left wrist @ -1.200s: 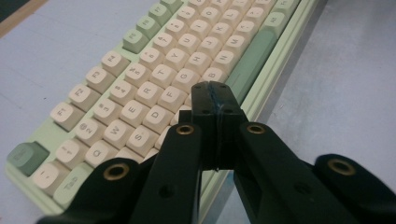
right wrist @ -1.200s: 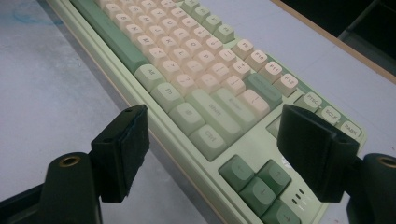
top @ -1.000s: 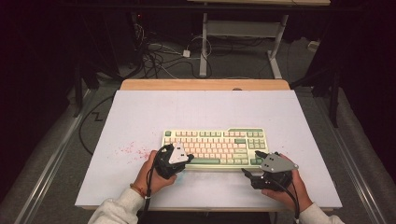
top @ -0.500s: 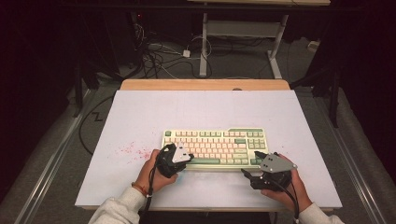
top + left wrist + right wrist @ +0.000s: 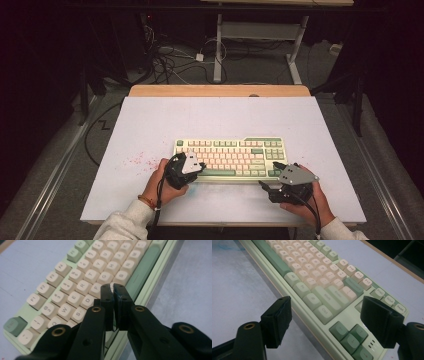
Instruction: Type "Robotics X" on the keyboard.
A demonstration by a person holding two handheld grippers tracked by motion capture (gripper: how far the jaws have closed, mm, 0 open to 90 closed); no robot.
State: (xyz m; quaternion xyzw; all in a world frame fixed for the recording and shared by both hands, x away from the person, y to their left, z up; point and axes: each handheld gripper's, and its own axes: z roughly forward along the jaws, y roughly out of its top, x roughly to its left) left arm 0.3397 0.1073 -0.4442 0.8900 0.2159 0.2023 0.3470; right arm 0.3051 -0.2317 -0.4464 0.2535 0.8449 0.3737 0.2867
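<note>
Green-and-cream keyboard (image 5: 230, 157) lies mid-table, long axis left-right, near edge facing both hands; left gripper (image 5: 113, 288) is nearer, tips over the letter keys by the spacebar (image 5: 142, 270), jaws almost together, just cracking apart, nothing between. Right gripper (image 5: 325, 315) hangs off the arrow-key corner, jaws wide, empty; pale table (image 5: 165, 120), dark room, floor cables behind.

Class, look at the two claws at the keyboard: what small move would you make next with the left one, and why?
Probably lower the left claw a touch onto the key beneath its tips. Its jaws are nearly together, just opening slightly, with nothing between them, poised over the letter keys of the keyboard beside the space bar. The right claw waits open at the keyboard's corner.
</note>
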